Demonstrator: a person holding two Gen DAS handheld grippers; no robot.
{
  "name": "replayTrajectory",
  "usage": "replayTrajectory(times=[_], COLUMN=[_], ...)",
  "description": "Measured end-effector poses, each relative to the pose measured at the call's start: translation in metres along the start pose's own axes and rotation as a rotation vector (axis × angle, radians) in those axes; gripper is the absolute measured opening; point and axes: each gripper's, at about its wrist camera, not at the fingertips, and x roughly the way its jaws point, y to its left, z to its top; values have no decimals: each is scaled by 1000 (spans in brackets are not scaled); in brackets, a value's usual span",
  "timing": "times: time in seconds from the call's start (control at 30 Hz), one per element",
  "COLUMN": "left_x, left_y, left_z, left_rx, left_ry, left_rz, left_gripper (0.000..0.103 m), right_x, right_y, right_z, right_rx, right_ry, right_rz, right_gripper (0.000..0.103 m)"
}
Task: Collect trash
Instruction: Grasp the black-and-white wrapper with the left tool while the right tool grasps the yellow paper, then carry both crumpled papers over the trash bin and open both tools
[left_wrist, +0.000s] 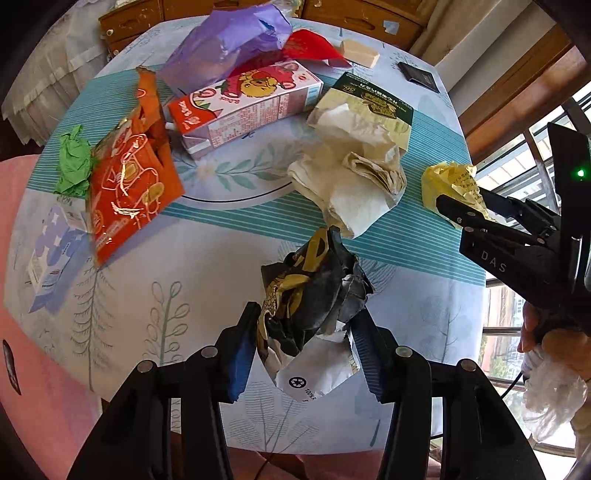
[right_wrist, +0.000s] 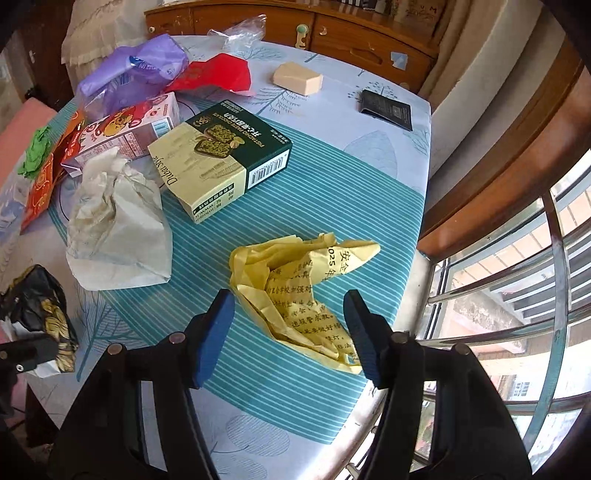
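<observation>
A crumpled black and gold wrapper sits between the fingers of my left gripper; both blue pads touch its sides, so the gripper is shut on it just above the table's near edge. A crumpled yellow printed paper lies on the teal striped cloth between the fingers of my right gripper. The right pad touches the paper, while cloth shows between the left pad and the paper, so this gripper is open. In the left wrist view the right gripper hovers over the yellow paper.
More trash lies on the round table: a crumpled white paper bag, a green chocolate box, a strawberry milk carton, an orange snack bag, a green wad, a purple bag, red paper. A window railing stands on the right.
</observation>
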Motion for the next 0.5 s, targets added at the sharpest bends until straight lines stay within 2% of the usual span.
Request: replayTrajectory(times=[0.17,0.2,0.23,0.5], left_x=[-33,-36,-40,-71], left_y=[22,26,32,83], left_z=[-6,-8,-11,-43], left_rx=[-24,-30,-34,-15], left_ry=[-43,-52,-61,-141], left_rz=[8,9,8,2], left_gripper=[50,50,50,50], right_x=[-9,-12,-15,-61], right_y=[13,17,22,55], right_z=[-1,-2,-3,-19], right_rx=[6,3,0,82], right_ry=[-18,-20,-18,-73], right_rz=[8,5,-1,-38], right_gripper=[26,18,6,6])
